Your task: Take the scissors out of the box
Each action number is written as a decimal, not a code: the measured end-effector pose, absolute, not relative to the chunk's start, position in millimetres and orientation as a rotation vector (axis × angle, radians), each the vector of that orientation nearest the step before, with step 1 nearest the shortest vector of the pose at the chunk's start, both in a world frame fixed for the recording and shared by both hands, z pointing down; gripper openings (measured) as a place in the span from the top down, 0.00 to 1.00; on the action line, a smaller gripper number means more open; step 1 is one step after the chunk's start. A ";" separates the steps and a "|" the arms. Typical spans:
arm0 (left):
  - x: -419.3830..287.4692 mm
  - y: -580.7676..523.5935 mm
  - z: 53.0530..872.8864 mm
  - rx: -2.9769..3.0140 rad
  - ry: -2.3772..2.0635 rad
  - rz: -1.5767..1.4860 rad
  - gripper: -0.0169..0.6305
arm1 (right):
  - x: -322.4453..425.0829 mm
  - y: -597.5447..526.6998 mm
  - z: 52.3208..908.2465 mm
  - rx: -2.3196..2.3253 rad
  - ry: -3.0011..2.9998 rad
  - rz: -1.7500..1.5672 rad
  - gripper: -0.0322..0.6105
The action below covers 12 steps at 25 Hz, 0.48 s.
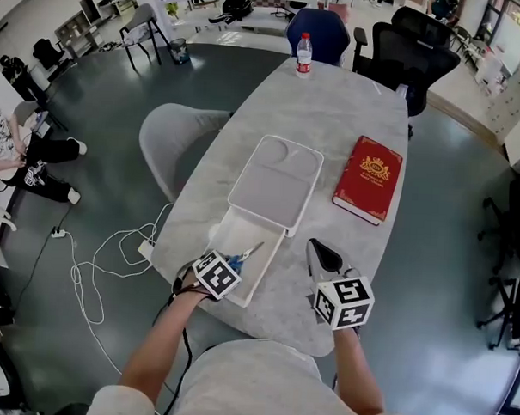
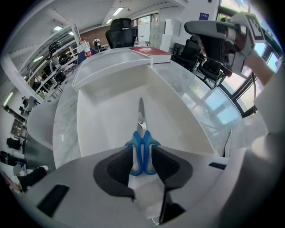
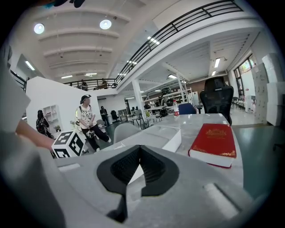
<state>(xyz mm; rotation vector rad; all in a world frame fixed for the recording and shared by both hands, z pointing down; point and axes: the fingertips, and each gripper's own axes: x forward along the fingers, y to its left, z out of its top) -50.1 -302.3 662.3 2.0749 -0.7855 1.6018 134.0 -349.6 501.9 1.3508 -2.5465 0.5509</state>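
Scissors (image 1: pixel 246 255) with blue handles are in the open white box (image 1: pixel 231 231) at the table's near edge. My left gripper (image 1: pixel 233 264) is at the box's near end, shut on the handles. In the left gripper view the blue handles of the scissors (image 2: pixel 141 153) sit clamped in the left gripper (image 2: pixel 141 156), and the blades point away over the floor of the box (image 2: pixel 107 120). Whether the scissors rest on the floor or hang above it is unclear. My right gripper (image 1: pixel 317 248) hovers right of the box, shut with nothing in it; its shut tips show in the right gripper (image 3: pixel 140 150) view.
The box's lid (image 1: pixel 276 181) lies behind the box. A red book (image 1: pixel 369 179) lies to the right and also shows as the red book (image 3: pixel 214 143). A water bottle (image 1: pixel 304 55) stands at the far end. A grey chair (image 1: pixel 173 138) is left of the table, and a white cable (image 1: pixel 112 256) lies on the floor.
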 end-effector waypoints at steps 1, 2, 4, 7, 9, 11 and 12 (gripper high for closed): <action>-50.7 -302.4 664.0 2.059 -0.782 1.615 0.79 | 135.6 -351.2 502.7 1.348 -2.547 0.555 0.94; -51.4 -302.4 665.8 2.045 -0.778 1.629 0.79 | 137.2 -352.7 503.9 1.345 -2.547 0.560 0.94; -52.2 -302.3 669.1 2.021 -0.769 1.650 0.79 | 140.2 -355.5 506.5 1.341 -2.548 0.570 0.94; -51.1 -302.8 671.9 2.003 -0.755 1.671 0.79 | 143.5 -358.6 510.5 1.334 -2.551 0.585 0.94; -49.8 -302.9 672.7 1.998 -0.742 1.686 0.79 | 144.6 -360.4 512.7 1.328 -2.553 0.592 0.94; -49.0 -303.1 673.3 1.996 -0.726 1.701 0.79 | 145.0 -362.5 514.9 1.321 -2.556 0.600 0.94; -48.8 -303.1 673.9 1.997 -0.716 1.707 0.79 | 144.9 -363.3 516.0 1.317 -2.558 0.603 0.94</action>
